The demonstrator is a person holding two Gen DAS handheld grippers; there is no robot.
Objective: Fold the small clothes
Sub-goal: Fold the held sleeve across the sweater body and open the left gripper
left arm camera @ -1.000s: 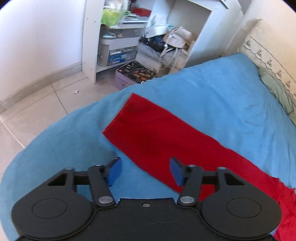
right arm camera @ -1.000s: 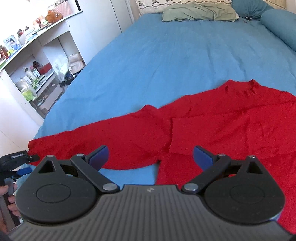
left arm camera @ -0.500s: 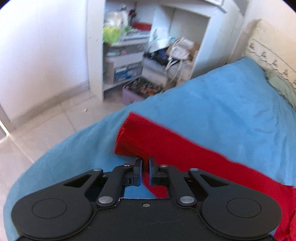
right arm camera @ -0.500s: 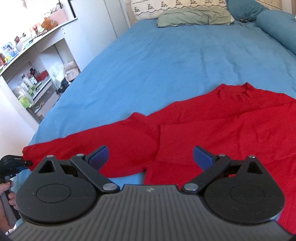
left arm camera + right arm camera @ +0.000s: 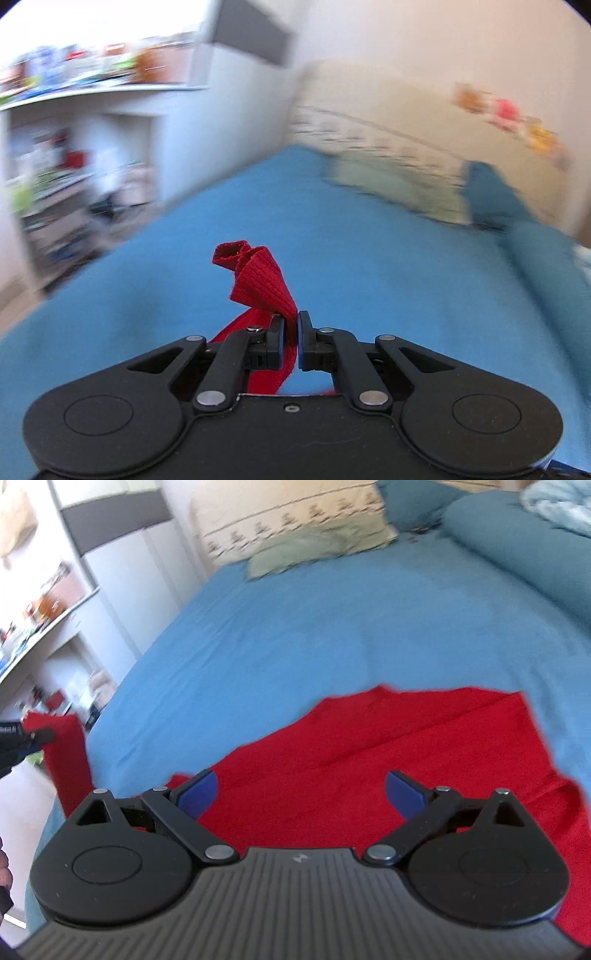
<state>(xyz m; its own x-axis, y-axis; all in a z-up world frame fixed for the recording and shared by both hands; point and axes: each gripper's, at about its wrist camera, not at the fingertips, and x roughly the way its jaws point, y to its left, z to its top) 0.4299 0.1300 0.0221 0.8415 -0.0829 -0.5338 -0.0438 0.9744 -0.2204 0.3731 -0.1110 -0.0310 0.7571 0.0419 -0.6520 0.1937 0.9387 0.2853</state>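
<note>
A red long-sleeved top (image 5: 369,753) lies spread on the blue bedsheet (image 5: 314,620). My left gripper (image 5: 292,325) is shut on the ribbed cuff of its red sleeve (image 5: 258,280) and holds it lifted above the bed. In the right wrist view the lifted sleeve (image 5: 66,753) hangs at the far left below the left gripper (image 5: 22,738). My right gripper (image 5: 299,794) is open and empty, hovering over the body of the top.
Pillows (image 5: 295,550) and a blue bolster (image 5: 517,550) lie at the head of the bed. White shelves with clutter (image 5: 66,177) stand beside the bed on the left. The bed's left edge (image 5: 107,716) drops to the floor.
My left gripper, open over the sleeve end a second ago, has shut on the cuff, lifted it and swung toward the head of the bed. My right gripper moved forward over the top.
</note>
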